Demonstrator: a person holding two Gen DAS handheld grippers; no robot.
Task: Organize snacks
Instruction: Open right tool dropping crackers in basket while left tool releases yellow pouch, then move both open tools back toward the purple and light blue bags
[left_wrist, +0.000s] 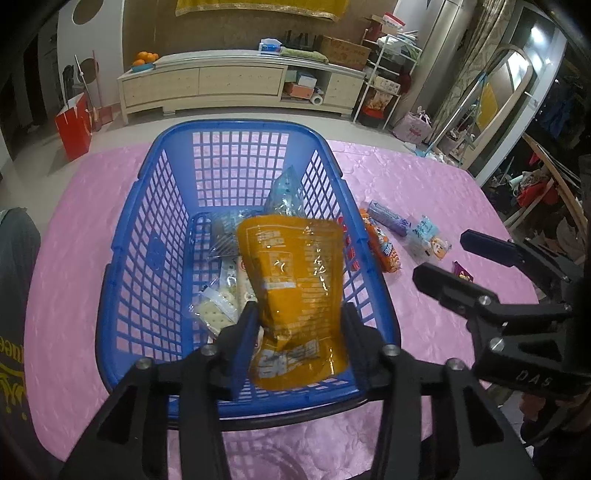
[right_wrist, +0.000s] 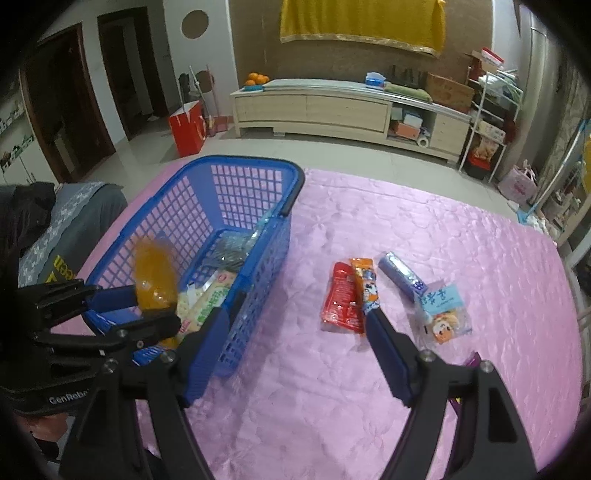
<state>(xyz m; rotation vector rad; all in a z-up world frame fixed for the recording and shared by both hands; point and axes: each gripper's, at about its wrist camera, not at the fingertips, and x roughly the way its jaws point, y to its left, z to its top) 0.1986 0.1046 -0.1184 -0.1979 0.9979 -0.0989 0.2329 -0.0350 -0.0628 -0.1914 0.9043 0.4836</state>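
Left gripper clamped on orange snack pouch, held over blue basket, above cracker packs already inside. Risk: slick foil slipping early, or pouch catching the near rim if let go too low. Right gripper spread wide, holding nothing, beside basket. 4 snacks left on pink tablecloth: red packet, orange packet, purple roll, clear cookie bag.

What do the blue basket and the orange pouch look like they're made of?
Blue basket: looks like rigid moulded plastic, going by its lattice walls and smooth, slightly shiny rim. Orange pouch: probably thin glossy plastic film, showing wrinkles and bright glare.
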